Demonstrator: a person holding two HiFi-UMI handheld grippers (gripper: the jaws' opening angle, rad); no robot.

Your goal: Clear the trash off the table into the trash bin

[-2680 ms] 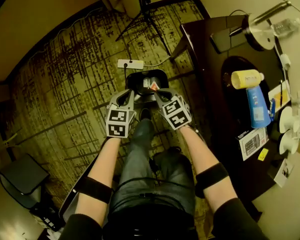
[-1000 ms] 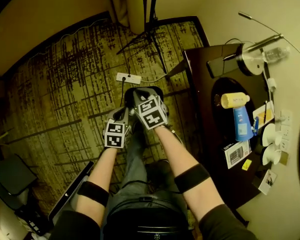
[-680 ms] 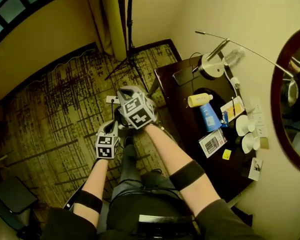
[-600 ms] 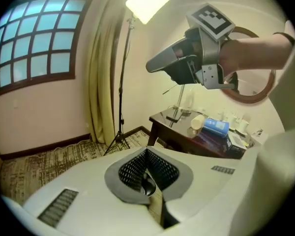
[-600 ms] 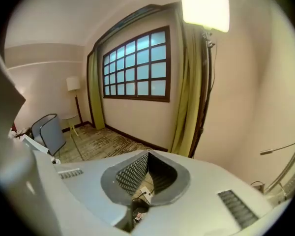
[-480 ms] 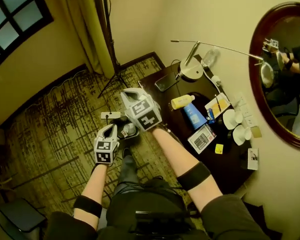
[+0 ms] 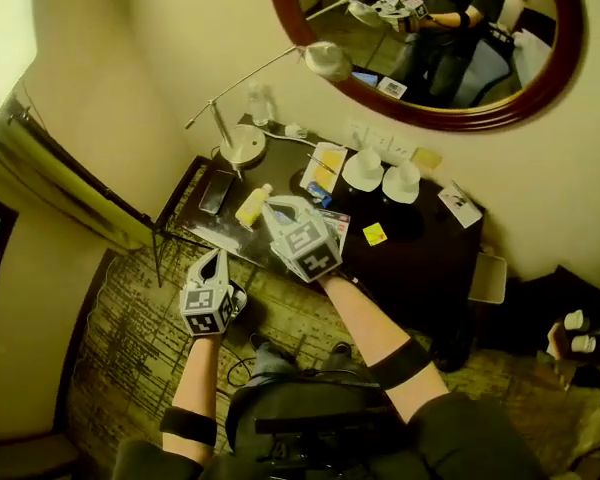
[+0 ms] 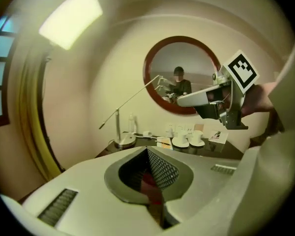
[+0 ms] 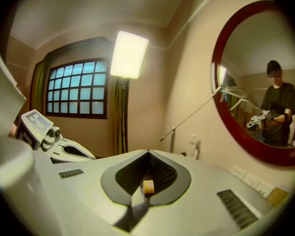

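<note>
A round, dark-framed mirror (image 7: pixel 430 28) is being displayed on the wall, and beneath it a long-armed desk lamp (image 7: pixel 242 148) is being flanked by a dark phone (image 7: pixel 216 192) and two white cups on saucers (image 7: pixel 363 171). A patterned carpet (image 7: pixel 130 368) is being bordered by a yellow-green curtain (image 7: pixel 70 183). In the right gripper view, a gridded window (image 9: pixel 77 88) is being outshone by a bright rectangular light panel (image 9: pixel 129 54) just beside it.

On the table (image 7: pixel 425 263), the lamp (image 7: pixel 243 148) stands left of two cups (image 7: pixel 363 171), below the mirror (image 7: pixel 430 38).
</note>
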